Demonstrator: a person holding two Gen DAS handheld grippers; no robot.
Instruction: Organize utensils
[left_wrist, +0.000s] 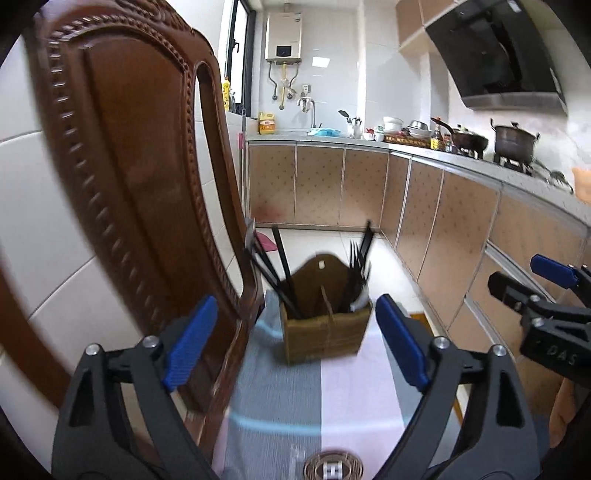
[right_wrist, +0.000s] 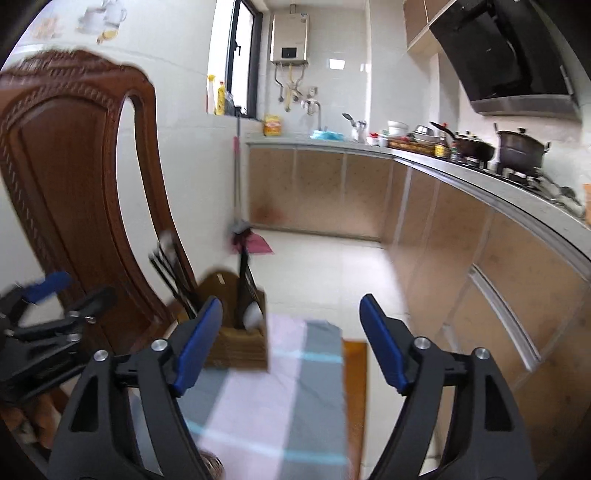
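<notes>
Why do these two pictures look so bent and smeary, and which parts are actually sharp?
Left wrist view: the fisheye lens bows the counter edge; the wooden utensil box and chair back are motion-smeared; the left gripper is crisp. Right wrist view: same bowing, dark corners; the box and striped cloth are blurred; the right gripper is sharp.
</notes>
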